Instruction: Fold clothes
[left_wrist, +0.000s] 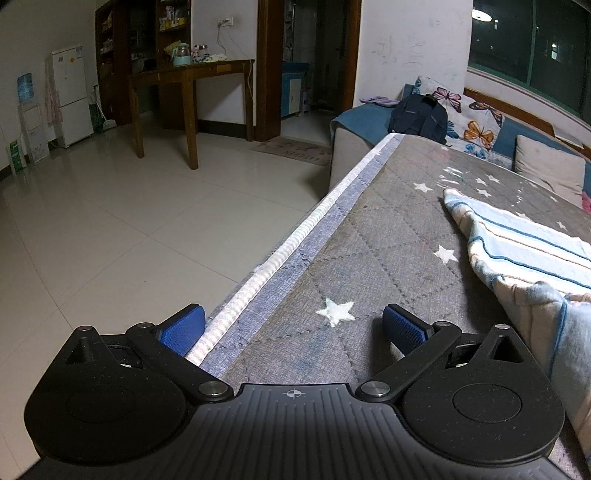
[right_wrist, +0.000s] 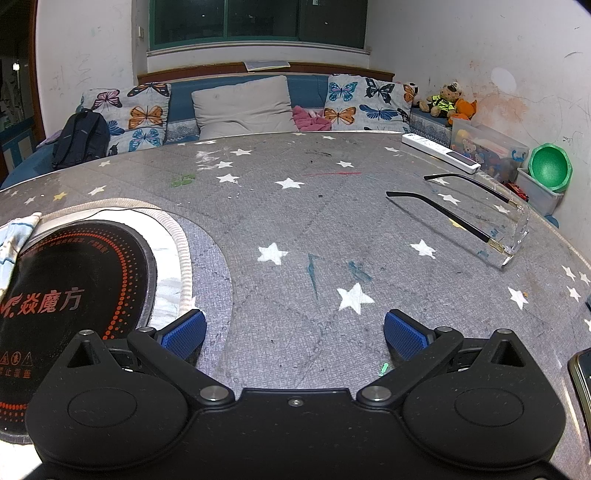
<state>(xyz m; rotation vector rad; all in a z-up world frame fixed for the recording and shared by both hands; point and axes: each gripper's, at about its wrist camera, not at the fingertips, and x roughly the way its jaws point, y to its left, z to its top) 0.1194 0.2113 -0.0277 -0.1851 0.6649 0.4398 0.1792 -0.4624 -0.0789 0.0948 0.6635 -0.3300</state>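
A striped garment (left_wrist: 524, 254), cream with light-blue bands and dark-blue lines, lies crumpled on the grey star-patterned table cover (left_wrist: 388, 229) at the right of the left wrist view. My left gripper (left_wrist: 293, 326) hovers open over the table's left edge, to the left of the garment and apart from it, with nothing between its blue pads. In the right wrist view only a corner of the garment (right_wrist: 14, 240) shows at the far left. My right gripper (right_wrist: 294, 332) stands open and empty above the bare table cover (right_wrist: 314, 221).
A black induction cooktop (right_wrist: 70, 295) sits in a round cutout at the left. Eyeglasses (right_wrist: 480, 218) and a white power strip (right_wrist: 439, 153) lie on the right of the table, and a phone's edge (right_wrist: 581, 384) shows at far right. A sofa with cushions (right_wrist: 243, 105) and a backpack (left_wrist: 419, 116) stands behind.
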